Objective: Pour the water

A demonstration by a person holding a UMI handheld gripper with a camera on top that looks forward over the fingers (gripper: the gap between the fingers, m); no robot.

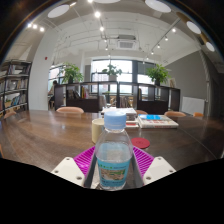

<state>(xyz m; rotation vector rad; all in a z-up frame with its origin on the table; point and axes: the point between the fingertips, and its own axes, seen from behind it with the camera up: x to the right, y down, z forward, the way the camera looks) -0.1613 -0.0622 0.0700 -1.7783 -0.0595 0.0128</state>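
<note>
Water bottle upright, clamped between narrowly parted gripper pads.

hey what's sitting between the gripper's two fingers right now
A water bottle with a white cap stands upright between the gripper's pink-padded fingers, as the gripper view shows. Whether the pads press on it can't be told.

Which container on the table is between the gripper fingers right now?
The clear water bottle with the white cap stands between the magenta pads. The pale cup sits beyond it, farther along the wooden table.
</note>
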